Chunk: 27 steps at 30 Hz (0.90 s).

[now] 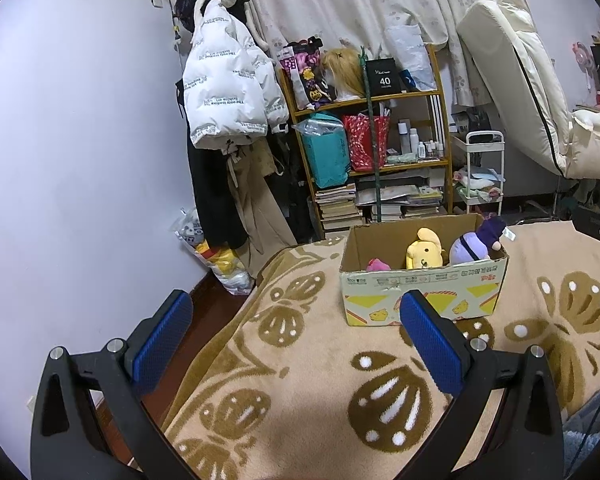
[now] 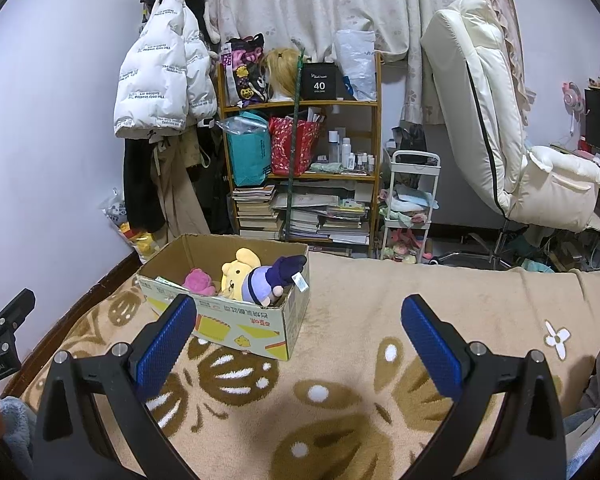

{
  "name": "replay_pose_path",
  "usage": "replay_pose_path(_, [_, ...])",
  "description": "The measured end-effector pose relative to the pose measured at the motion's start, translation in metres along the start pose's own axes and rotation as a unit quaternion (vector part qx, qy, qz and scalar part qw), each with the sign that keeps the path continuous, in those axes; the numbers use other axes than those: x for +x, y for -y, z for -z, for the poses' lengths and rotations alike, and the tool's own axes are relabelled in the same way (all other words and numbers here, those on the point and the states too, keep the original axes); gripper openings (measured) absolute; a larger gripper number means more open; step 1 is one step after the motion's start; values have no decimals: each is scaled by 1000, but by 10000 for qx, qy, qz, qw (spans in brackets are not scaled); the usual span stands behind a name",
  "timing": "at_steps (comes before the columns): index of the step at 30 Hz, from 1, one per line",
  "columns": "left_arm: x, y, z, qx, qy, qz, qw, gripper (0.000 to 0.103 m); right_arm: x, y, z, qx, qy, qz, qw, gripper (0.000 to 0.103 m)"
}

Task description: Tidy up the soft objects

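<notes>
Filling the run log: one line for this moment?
left gripper: open, empty | right gripper: open, empty | three plush toys in cardboard box

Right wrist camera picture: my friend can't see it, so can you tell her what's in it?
A cardboard box sits on a beige patterned blanket, holding a yellow dog plush, a pink plush and a purple plush. The right gripper hangs open and empty in front. Behind are a cluttered shelf and a white jacket.

Home bedroom: blanket-covered bed under claw, jacket hung ahead-left, cluttered shelf ahead, curtains behind.
</notes>
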<state>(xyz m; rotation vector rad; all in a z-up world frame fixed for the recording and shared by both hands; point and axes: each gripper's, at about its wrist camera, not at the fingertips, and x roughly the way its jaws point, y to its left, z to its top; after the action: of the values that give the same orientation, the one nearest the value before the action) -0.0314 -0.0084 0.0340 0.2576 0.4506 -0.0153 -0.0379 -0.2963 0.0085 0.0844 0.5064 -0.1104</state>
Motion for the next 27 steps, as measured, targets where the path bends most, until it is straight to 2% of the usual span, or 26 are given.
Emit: replay_pose_path(27, [4, 1, 2, -68, -84, 65, 9999, 102, 0, -1, -1, -6, -12, 3, 10000, 103])
